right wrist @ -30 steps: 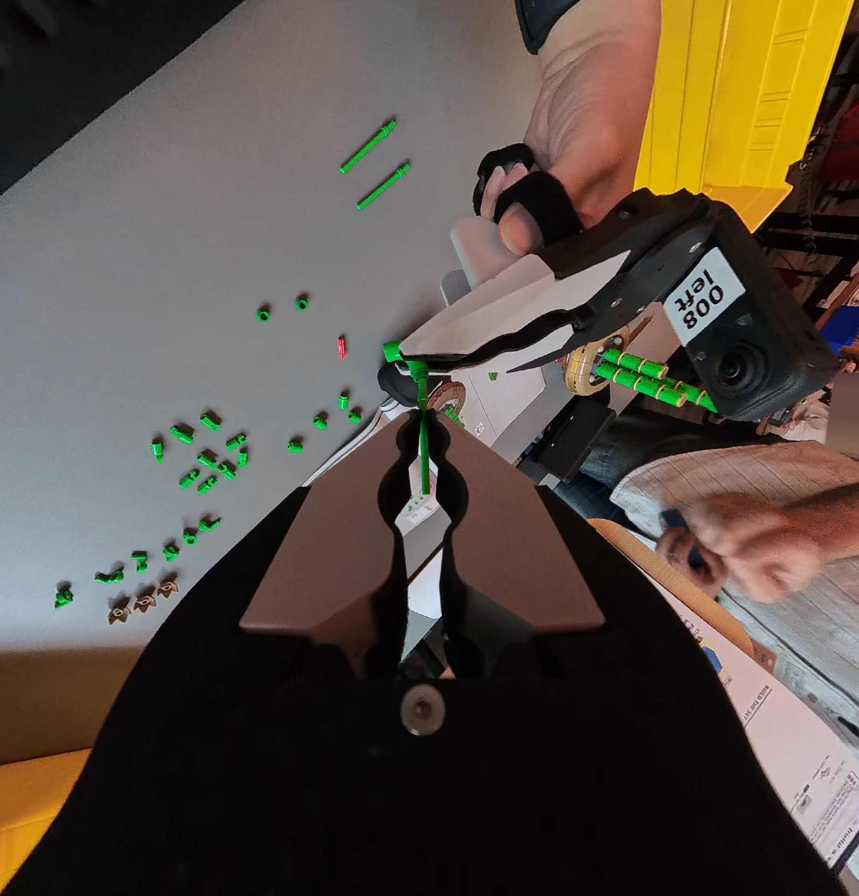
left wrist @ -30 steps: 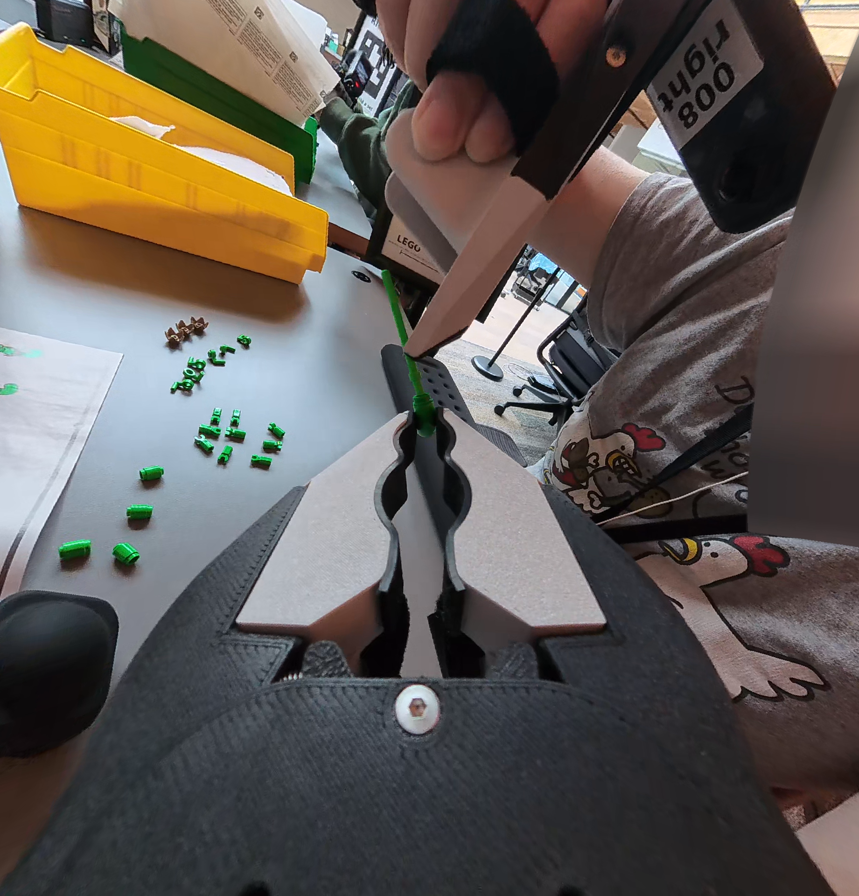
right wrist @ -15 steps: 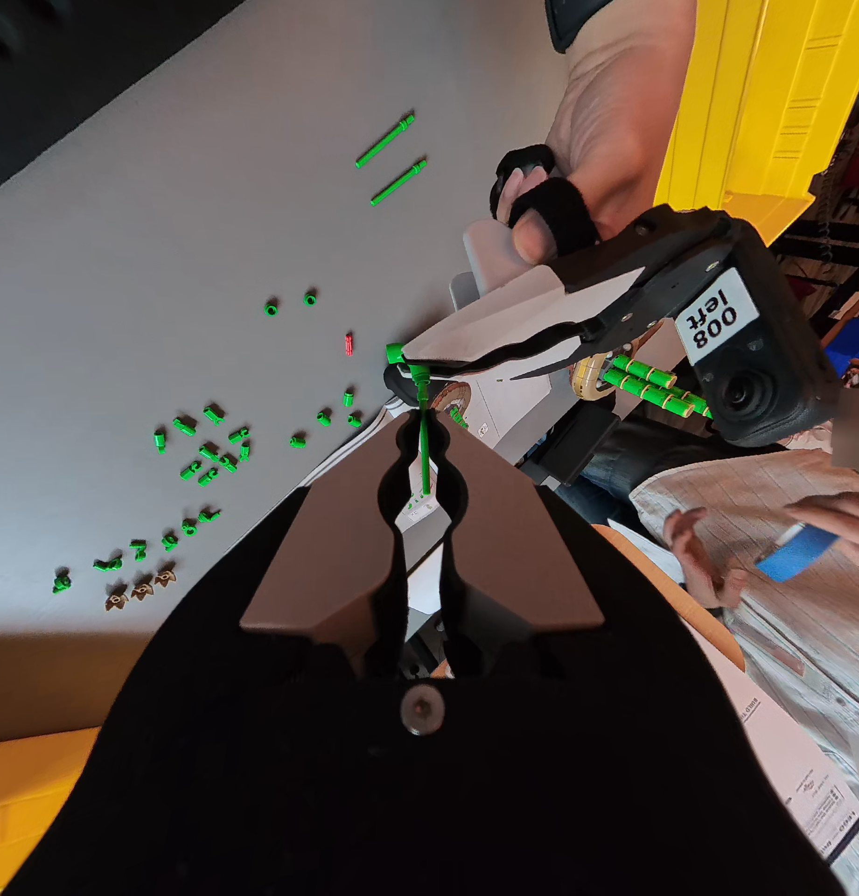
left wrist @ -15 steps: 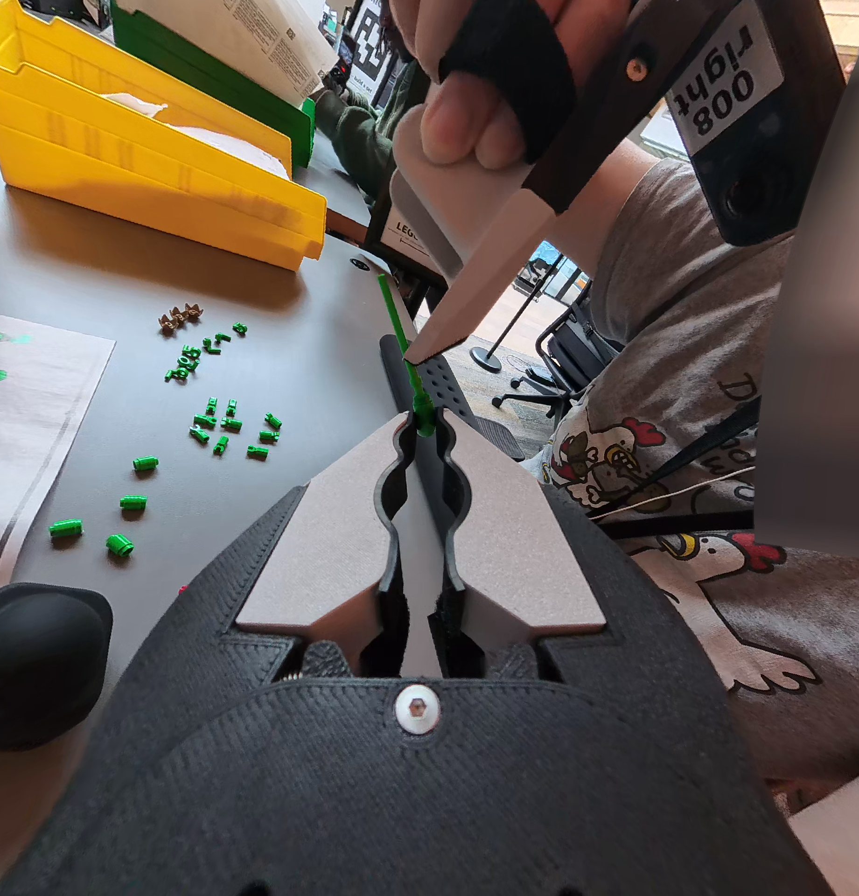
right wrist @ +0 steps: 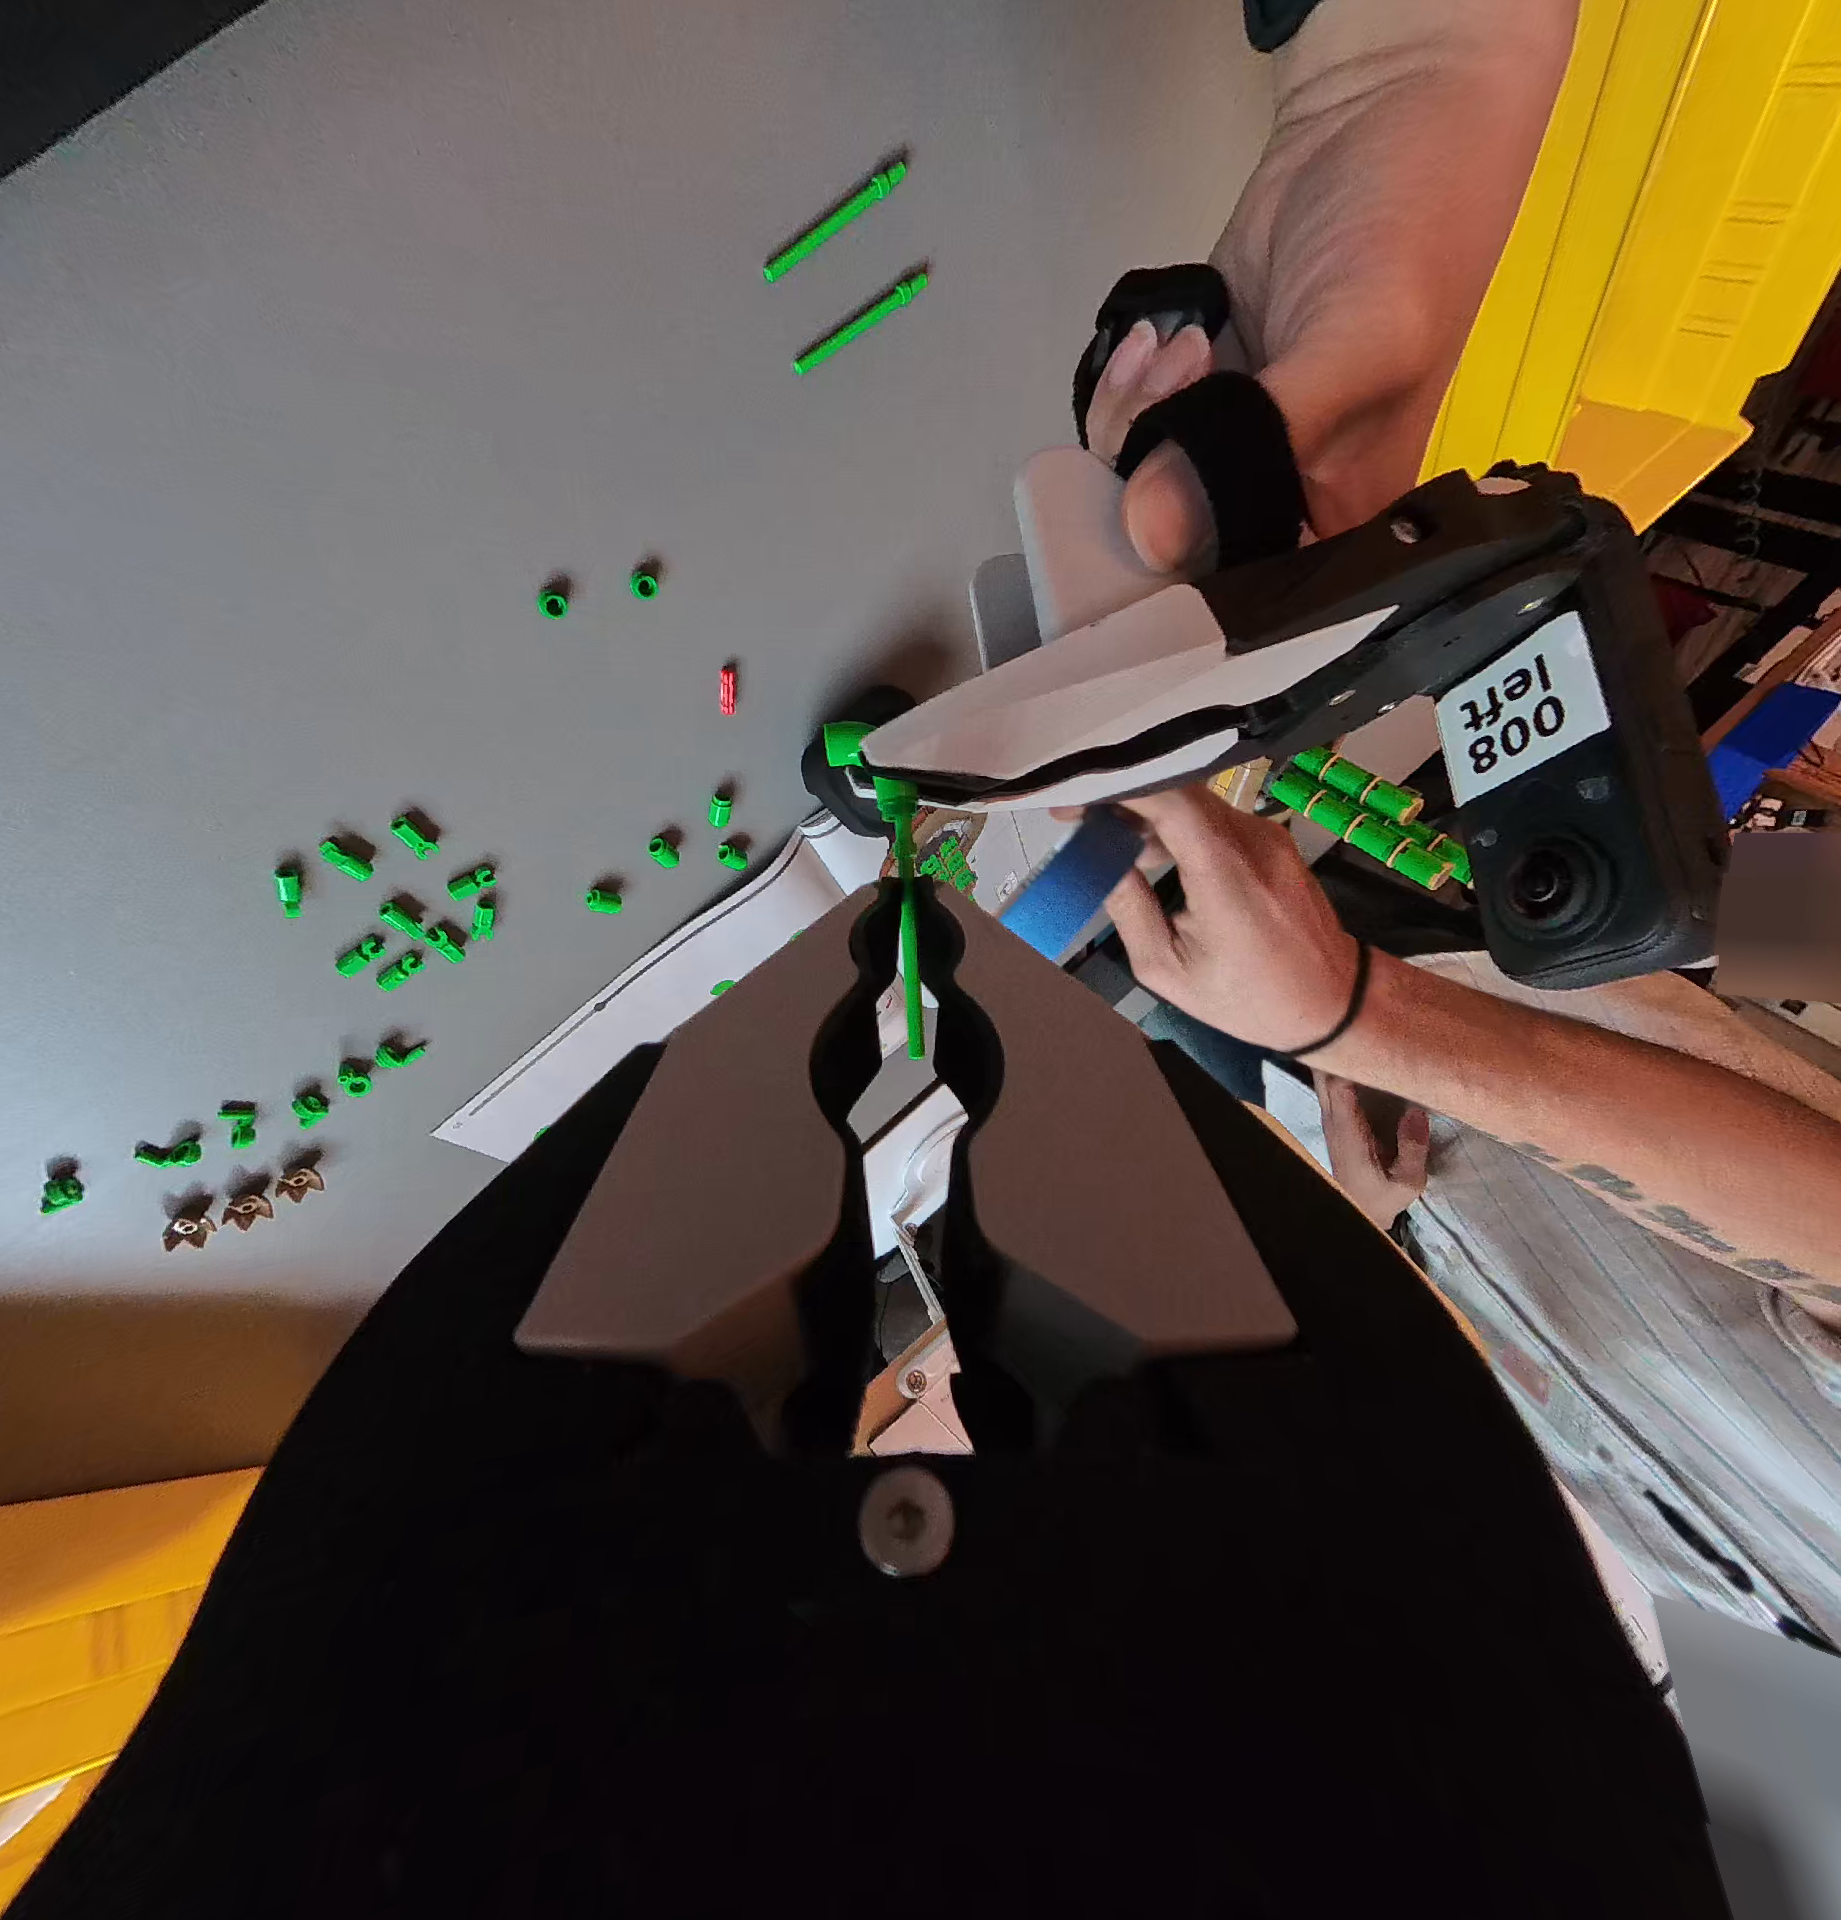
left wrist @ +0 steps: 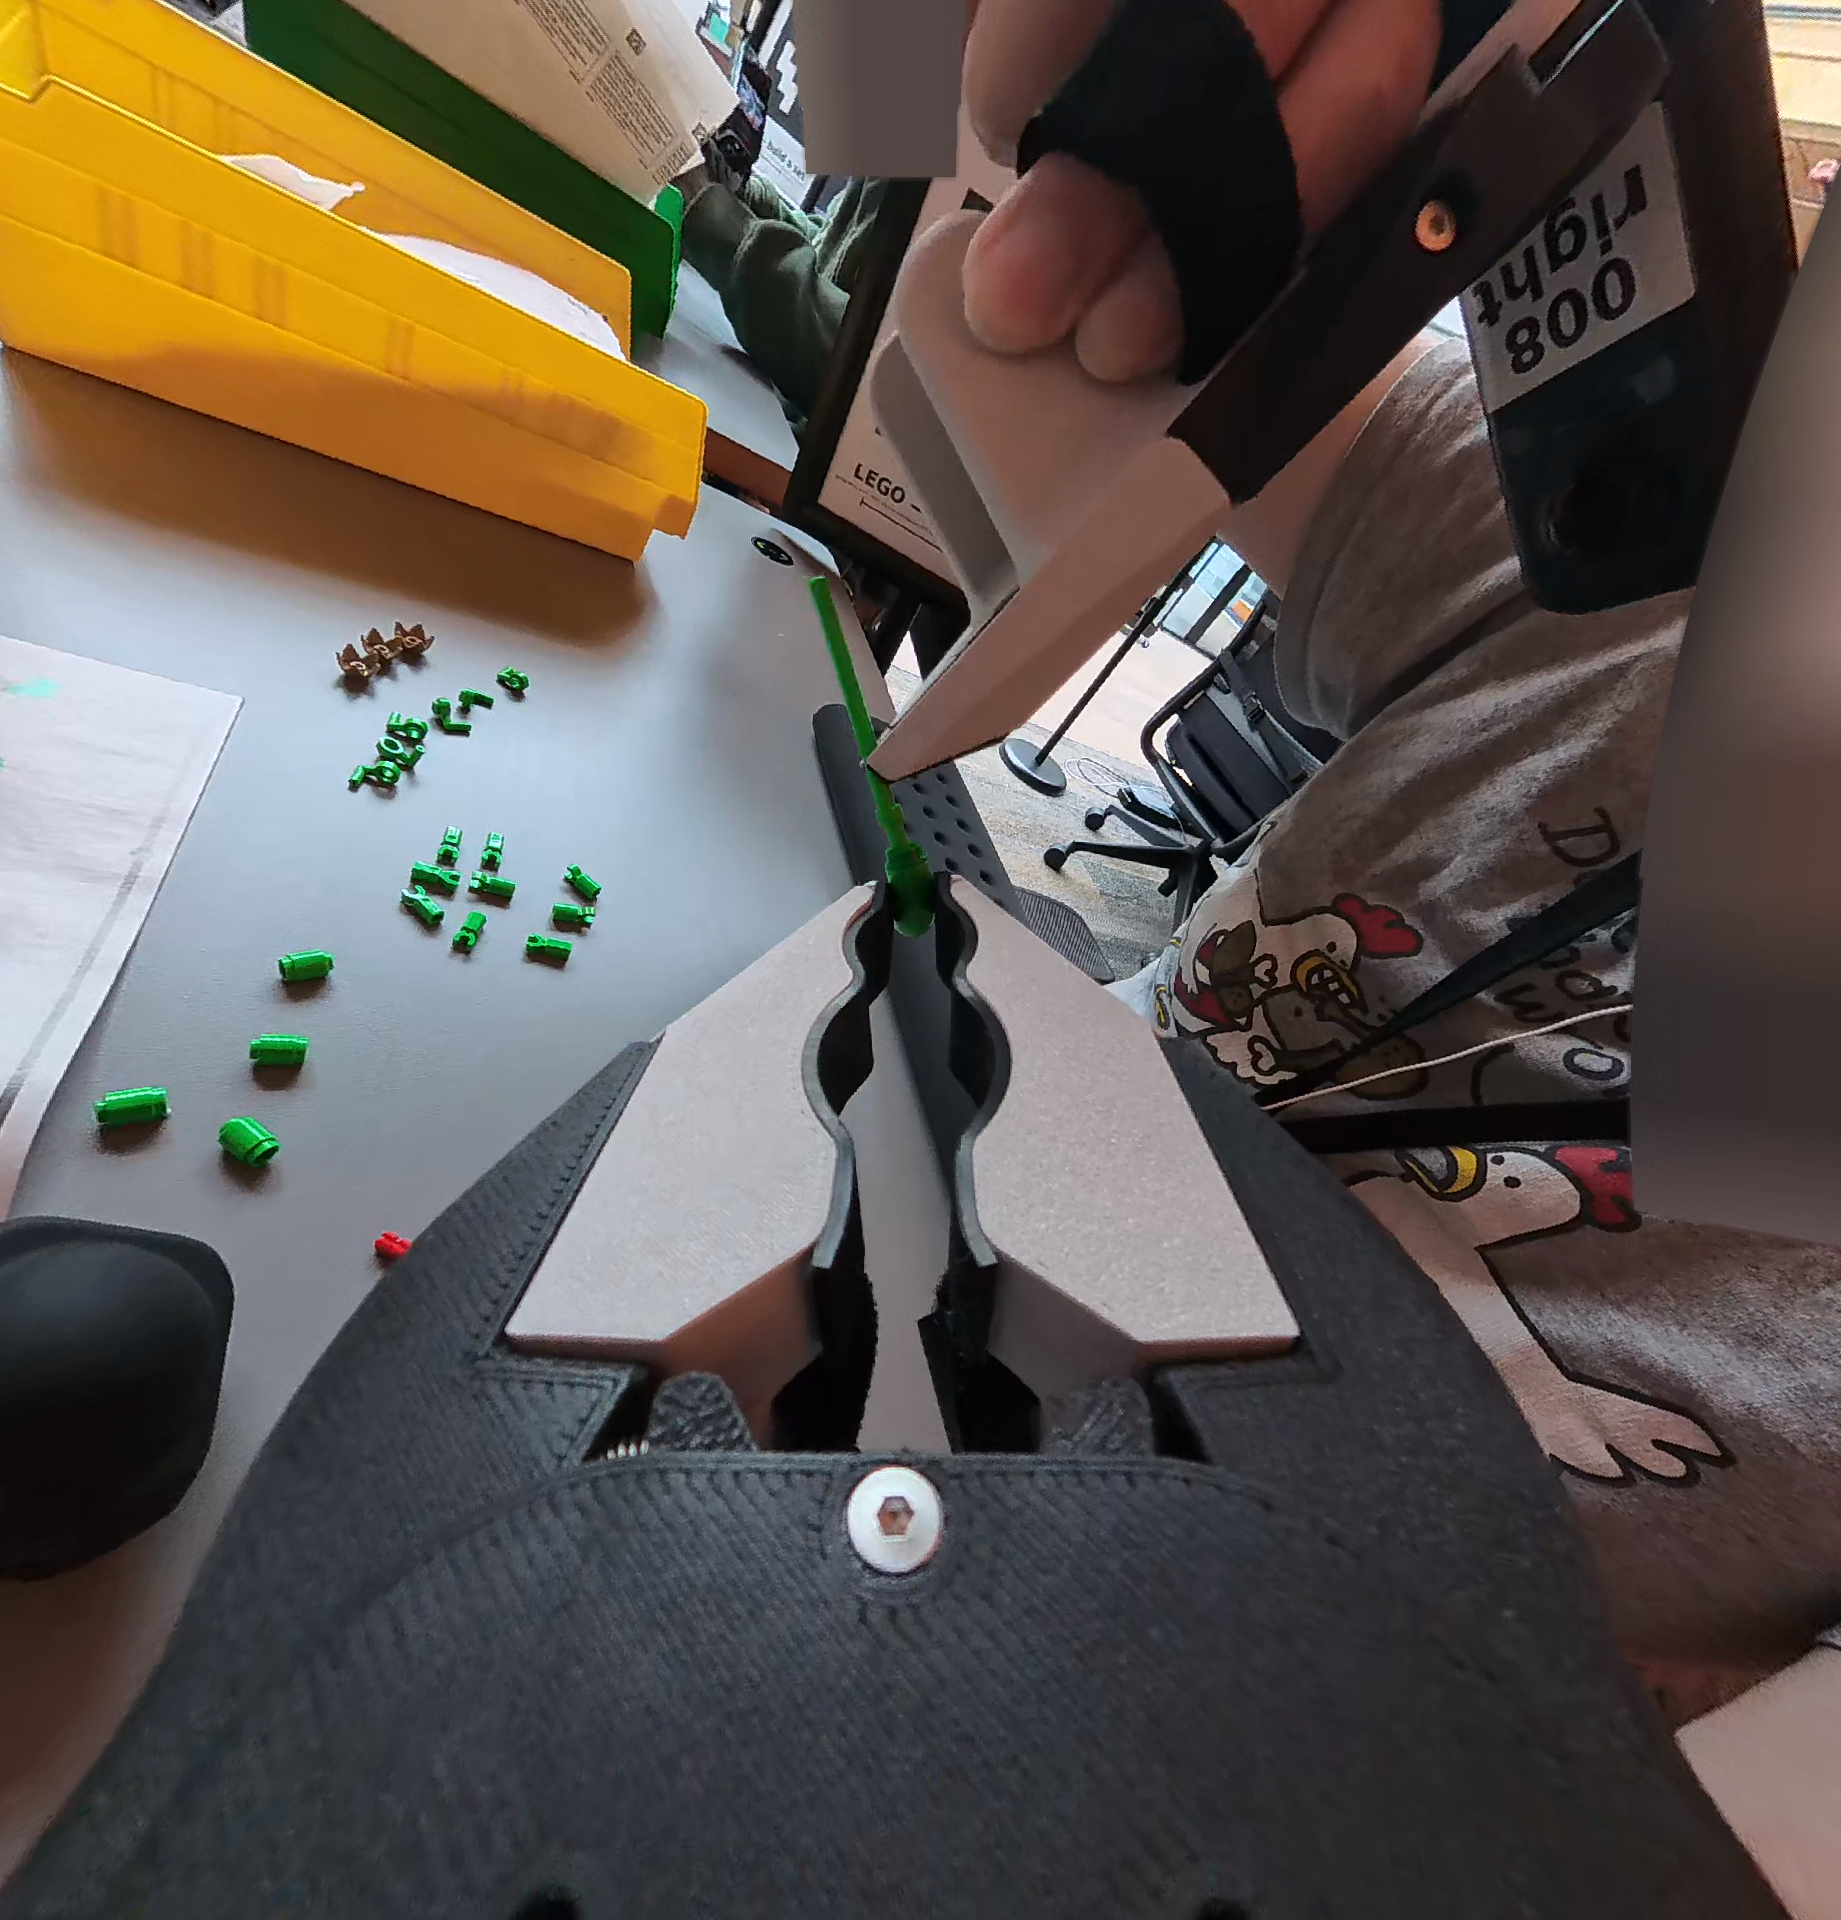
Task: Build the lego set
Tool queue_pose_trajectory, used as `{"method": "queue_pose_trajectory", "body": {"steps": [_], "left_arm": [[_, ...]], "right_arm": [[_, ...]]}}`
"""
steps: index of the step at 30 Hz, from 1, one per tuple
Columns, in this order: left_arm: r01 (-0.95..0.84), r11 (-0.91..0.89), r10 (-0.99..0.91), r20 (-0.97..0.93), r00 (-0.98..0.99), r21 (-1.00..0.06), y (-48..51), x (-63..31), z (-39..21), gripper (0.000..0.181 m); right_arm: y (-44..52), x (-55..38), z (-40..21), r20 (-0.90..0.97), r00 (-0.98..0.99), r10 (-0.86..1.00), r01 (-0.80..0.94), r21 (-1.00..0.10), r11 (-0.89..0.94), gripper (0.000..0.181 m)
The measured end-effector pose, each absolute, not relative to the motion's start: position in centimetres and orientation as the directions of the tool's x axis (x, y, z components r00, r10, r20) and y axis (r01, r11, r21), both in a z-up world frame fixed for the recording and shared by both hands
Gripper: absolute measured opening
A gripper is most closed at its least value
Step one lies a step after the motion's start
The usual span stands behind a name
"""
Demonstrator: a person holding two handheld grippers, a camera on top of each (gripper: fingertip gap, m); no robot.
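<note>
While the left gripper (left wrist: 908, 902) pinches a green connector (left wrist: 911, 896) and the right gripper (right wrist: 908, 914) pinches its thin rod (right wrist: 908, 966), grip near the joint: light, probably bendable.

A yellow bin (left wrist: 355, 312) sits on the dark worktop (left wrist: 604, 665), with a green bin (left wrist: 542, 156) just behind it. An office chair (left wrist: 1207, 758) stands on the floor beyond.
</note>
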State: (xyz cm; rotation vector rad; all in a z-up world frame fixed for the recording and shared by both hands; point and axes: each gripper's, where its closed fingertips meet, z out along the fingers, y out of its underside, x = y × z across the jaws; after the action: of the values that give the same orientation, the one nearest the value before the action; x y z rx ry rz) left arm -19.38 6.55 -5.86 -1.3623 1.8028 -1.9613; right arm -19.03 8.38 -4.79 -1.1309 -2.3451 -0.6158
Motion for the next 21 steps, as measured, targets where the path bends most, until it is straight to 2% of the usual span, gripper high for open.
{"method": "queue_pose_trajectory", "body": {"steps": [21], "left_arm": [[-0.428, -0.270, -0.644, 0.492, -0.586, -0.862, 6.63, -19.49, -5.43, 0.006]], "right_arm": [[8.56, -19.09, -4.57, 0.592, -0.564, 0.576, 0.802, 0.225, 0.554, 0.002]]}}
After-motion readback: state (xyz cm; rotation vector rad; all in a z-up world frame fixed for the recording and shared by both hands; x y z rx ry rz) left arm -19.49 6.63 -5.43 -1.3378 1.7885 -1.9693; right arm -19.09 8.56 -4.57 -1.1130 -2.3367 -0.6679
